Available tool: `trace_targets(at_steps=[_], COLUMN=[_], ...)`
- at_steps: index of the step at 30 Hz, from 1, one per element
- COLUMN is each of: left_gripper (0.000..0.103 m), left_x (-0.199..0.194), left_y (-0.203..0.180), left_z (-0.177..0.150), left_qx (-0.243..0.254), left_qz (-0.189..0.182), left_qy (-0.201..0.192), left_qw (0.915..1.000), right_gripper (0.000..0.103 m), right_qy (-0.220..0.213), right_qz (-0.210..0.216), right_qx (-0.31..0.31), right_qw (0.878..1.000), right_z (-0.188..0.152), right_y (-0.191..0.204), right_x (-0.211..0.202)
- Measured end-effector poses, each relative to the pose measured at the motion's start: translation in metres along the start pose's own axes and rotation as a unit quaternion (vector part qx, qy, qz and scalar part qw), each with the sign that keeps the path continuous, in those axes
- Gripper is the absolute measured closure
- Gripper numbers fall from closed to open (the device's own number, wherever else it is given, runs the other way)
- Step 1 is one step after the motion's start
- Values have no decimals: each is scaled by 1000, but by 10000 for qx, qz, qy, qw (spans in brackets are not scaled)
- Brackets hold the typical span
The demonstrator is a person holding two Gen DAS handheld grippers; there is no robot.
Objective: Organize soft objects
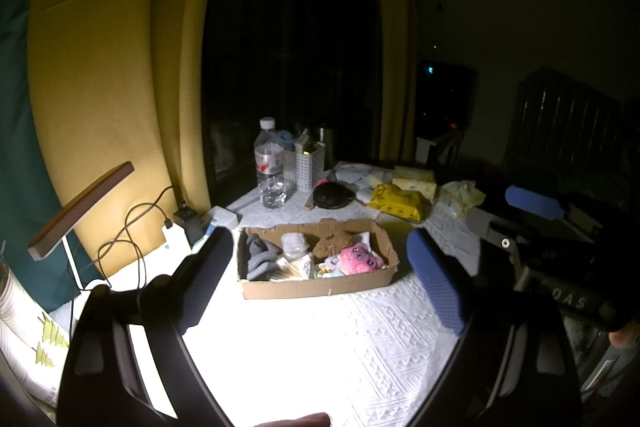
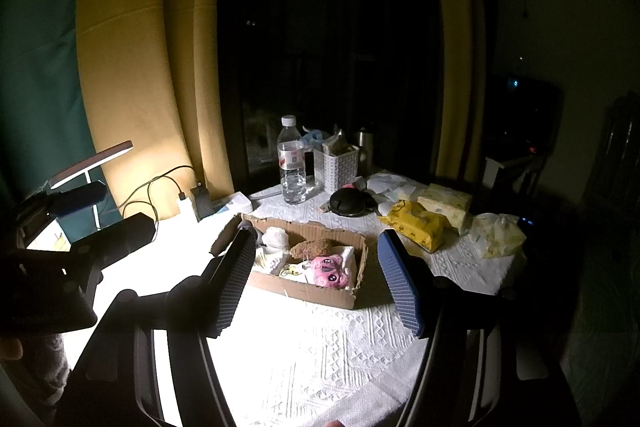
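My left gripper (image 1: pixel 320 267) and right gripper (image 2: pixel 318 275) both hang spread and empty short of the cardboard box (image 1: pixel 316 287), where pink plush (image 1: pixel 360 259), brown plush (image 1: pixel 332 243) and grey cloth (image 1: pixel 260 255) already lie, which fits either sorting about to begin or sorting done.

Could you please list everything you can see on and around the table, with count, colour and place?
cardboard box: one, brown, table centre, open top
pink plush toy: one, pink, inside box, right side
brown plush toy: one, brown, inside box, rear
grey soft item: one, grey, inside box, left end
water bottle: one, clear with white cap, behind box
white basket: one, white, beside bottle
black round object: one, black, behind box
yellow packet: one, yellow, right rear
desk lamp: one, brown bar, left edge
tablecloth: one, white, textured, covers table
left gripper: open, blue pads, facing box
right gripper: open, blue pads, facing box
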State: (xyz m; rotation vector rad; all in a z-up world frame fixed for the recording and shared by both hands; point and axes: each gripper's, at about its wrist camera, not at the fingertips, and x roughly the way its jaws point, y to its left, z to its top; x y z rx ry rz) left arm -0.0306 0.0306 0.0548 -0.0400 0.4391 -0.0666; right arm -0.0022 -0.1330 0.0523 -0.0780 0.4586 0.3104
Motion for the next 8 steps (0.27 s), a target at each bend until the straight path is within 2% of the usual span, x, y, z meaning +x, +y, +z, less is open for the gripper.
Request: trace_targets(at_steps=[8], left_gripper=[13], left_x=[1], left_y=[-3], left_z=[0], left_qx=[49], left_qz=[-75], left_qy=[-5], left_qw=[10000], right_gripper=[36], right_qy=[23], right_qz=[12], right_qx=[-1], right_qw=[10000], right_z=[-2], right_y=[1], right_x=[1])
